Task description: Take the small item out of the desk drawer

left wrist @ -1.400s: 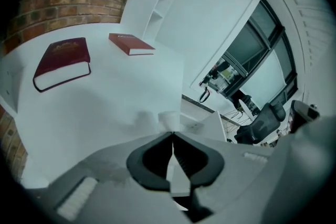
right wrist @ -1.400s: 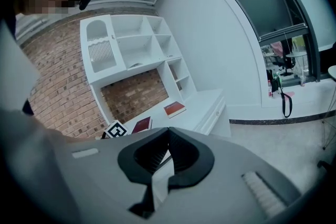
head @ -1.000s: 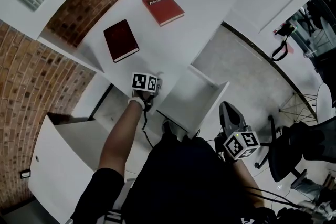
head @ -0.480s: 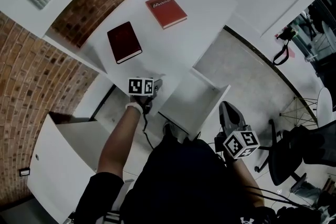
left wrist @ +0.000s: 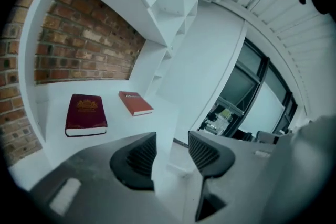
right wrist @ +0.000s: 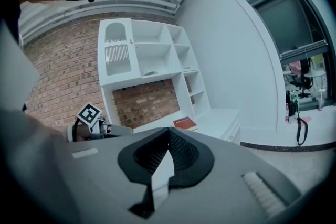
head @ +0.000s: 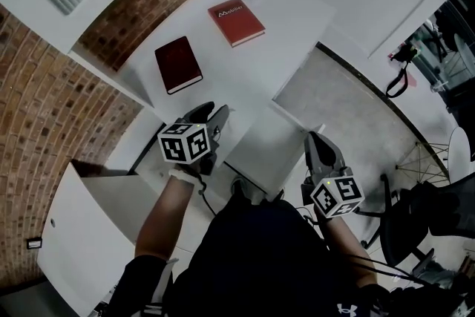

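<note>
The white desk drawer [head: 261, 148] stands pulled out below the desk top [head: 245, 70]; what shows of its inside is bare white, and I see no small item in it. My left gripper [head: 211, 116] hovers just left of the drawer's front corner. Its jaws are closing with a clear gap and nothing between them [left wrist: 172, 140]. My right gripper [head: 318, 147] hangs at the drawer's right side. In the right gripper view its fingertips meet, so the right gripper [right wrist: 168, 131] is shut on nothing.
A dark red book [head: 178, 64] and a red book [head: 236, 21] lie on the desk top. A brick wall [head: 44, 108] and white shelves [right wrist: 152, 52] stand behind it. A white cabinet door [head: 82, 234] is open at lower left. An office chair [head: 415, 215] is at right.
My left gripper has let go at the drawer's front corner, opened, and drawn back and up toward me. My right gripper has risen a little toward the drawer's right side.
</note>
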`<state>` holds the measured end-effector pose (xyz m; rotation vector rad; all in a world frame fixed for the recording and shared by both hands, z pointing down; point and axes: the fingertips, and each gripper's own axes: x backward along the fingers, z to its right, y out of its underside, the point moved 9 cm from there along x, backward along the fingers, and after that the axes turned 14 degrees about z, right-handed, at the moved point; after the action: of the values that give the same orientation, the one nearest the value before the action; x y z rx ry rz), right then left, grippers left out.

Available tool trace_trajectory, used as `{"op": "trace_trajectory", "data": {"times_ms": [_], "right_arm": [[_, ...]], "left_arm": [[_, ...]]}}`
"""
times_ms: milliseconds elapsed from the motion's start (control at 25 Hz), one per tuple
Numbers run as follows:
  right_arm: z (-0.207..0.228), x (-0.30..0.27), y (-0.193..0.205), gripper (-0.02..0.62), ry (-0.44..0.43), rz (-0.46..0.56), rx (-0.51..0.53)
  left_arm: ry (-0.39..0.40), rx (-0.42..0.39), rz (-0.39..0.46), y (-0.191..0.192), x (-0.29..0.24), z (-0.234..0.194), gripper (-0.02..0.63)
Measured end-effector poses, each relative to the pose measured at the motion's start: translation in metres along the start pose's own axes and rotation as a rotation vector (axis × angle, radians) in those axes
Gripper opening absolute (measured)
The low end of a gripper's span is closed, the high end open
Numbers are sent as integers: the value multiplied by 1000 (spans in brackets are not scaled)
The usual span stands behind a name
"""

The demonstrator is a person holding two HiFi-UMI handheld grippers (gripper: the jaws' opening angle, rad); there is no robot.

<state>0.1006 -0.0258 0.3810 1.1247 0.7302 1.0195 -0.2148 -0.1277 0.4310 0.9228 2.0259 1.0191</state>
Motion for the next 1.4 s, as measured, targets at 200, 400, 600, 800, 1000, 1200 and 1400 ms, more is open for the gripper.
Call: {"op": "trace_trajectory", "data": {"times_ms": [200, 400, 600, 800, 1000, 1200, 1400], "right_arm": [[-10, -14, -14, 3, -47, 42, 30], [-14, -22, -20, 3, -69, 58, 51], [-19, -30, -38, 3, -109, 97, 127], [-30, -32, -53, 2, -152, 150, 226], [-35, -31, -50, 3, -172, 146, 228], [-35, -31, -48, 2, -174, 142, 224], [-33, -30, -51, 2, -179, 144, 214]], "left_arm": [[57, -46, 128, -14, 21, 50, 107], [37, -183, 247, -19, 39, 77, 8], [-18, -357, 346, -31, 54, 81, 3], [-15, -354, 368, -33, 63, 83, 3], [6, -362, 370, -32, 66, 94, 3], [25, -373, 361, -31, 64, 101, 2], [30, -368, 342, -22, 61, 101, 3]]}}
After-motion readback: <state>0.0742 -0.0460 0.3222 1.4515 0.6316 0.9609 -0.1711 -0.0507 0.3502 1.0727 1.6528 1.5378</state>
